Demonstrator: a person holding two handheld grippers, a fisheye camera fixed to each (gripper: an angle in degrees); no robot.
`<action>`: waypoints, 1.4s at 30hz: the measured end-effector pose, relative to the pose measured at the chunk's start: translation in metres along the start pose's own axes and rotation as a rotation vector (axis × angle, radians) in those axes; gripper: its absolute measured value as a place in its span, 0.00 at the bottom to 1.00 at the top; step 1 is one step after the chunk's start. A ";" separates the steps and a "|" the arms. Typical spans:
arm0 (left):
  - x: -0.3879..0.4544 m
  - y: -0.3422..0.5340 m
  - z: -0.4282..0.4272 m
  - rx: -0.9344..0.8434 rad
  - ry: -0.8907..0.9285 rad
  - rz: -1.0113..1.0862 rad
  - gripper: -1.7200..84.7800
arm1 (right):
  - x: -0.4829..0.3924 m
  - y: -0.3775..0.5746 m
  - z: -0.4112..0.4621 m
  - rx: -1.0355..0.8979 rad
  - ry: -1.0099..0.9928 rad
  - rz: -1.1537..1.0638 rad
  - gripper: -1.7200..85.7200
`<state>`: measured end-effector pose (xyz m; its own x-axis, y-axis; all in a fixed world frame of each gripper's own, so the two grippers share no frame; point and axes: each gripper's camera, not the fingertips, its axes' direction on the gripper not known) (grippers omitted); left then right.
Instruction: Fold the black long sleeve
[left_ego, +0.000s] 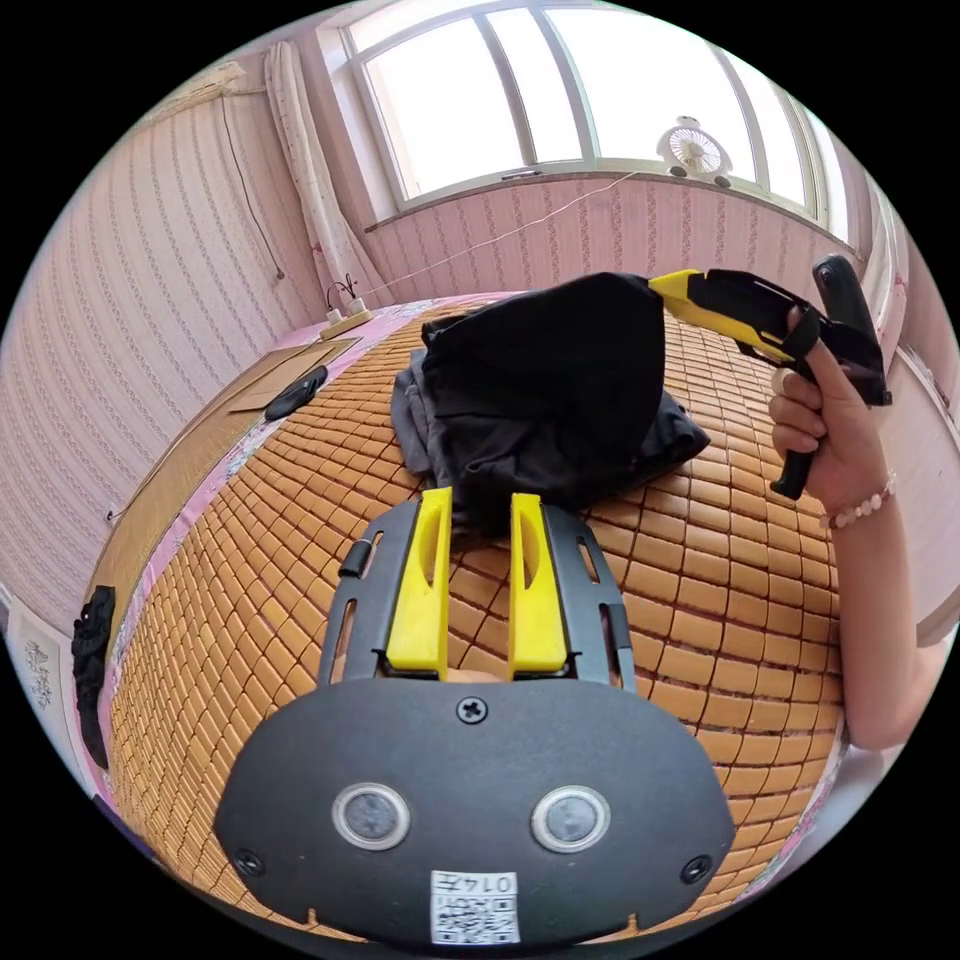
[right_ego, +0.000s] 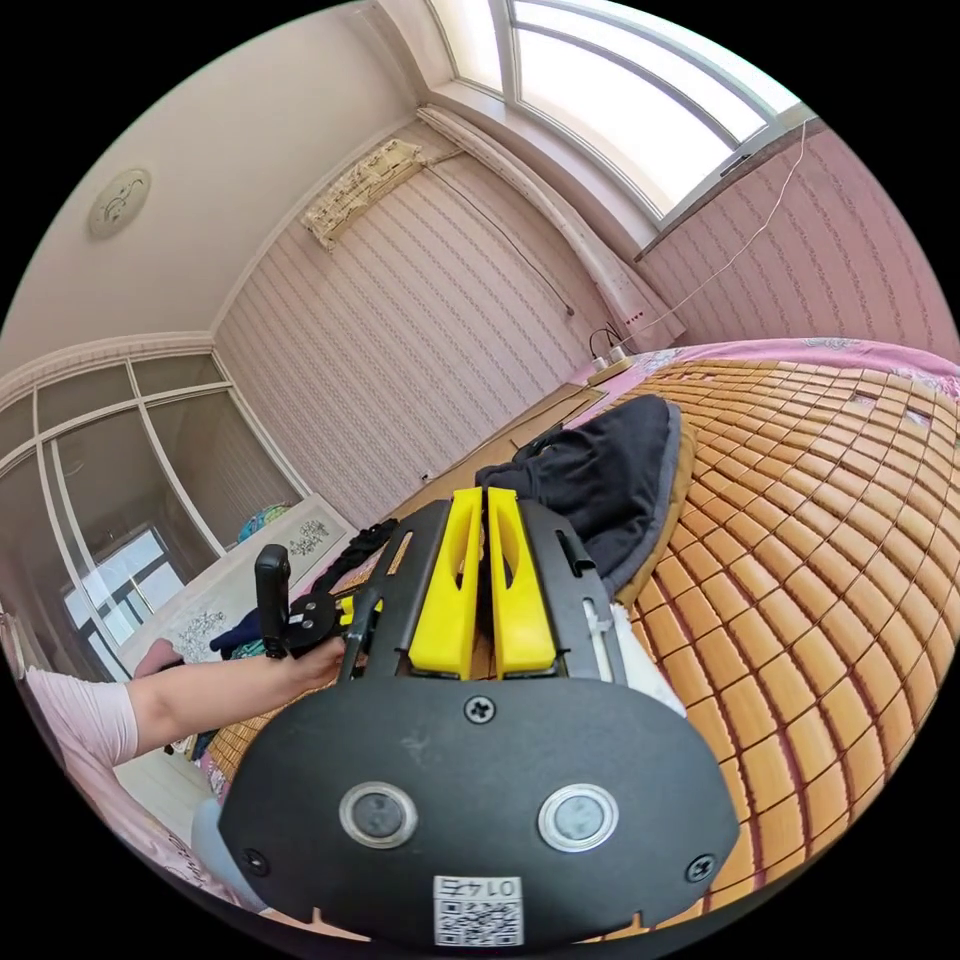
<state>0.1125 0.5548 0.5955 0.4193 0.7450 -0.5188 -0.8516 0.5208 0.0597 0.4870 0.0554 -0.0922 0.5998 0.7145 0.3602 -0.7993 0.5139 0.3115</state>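
The black long sleeve (left_ego: 545, 390) lies bunched on the bamboo mat (left_ego: 700, 600), with one part lifted off it. In the left gripper view my left gripper (left_ego: 481, 512) has its jaws a little apart, and a fold of the black cloth fills the gap at their tips. My right gripper (left_ego: 672, 286), held in a hand (left_ego: 830, 430), pinches the raised top corner. In the right gripper view my right gripper (right_ego: 485, 500) has its jaws nearly together on the edge of the long sleeve (right_ego: 610, 475). The left gripper (right_ego: 300, 615) shows at the left in a hand.
The mat covers a bed against pink striped walls. A fan (left_ego: 695, 150) stands on the window sill. A power strip (left_ego: 345, 318) and a dark object (left_ego: 295, 393) lie on a board at the bed's far left. Dark cloth (left_ego: 92, 650) hangs off the left edge.
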 end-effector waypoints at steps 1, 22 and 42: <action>0.000 -0.004 -0.003 0.017 0.007 -0.008 0.12 | 0.002 0.001 -0.006 0.001 -0.010 0.005 0.02; -0.073 0.013 -0.273 0.325 0.065 -0.208 0.01 | -0.085 0.087 -0.122 0.396 -0.442 -0.479 0.02; -0.243 0.144 -0.545 0.154 -0.221 -0.530 0.04 | -0.299 0.339 -0.102 -0.174 -0.638 -0.208 0.02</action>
<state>-0.2834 0.2210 0.2654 0.8446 0.4271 -0.3229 -0.4594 0.8878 -0.0274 0.0328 0.0651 -0.1839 0.6039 0.2013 0.7712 -0.6274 0.7168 0.3042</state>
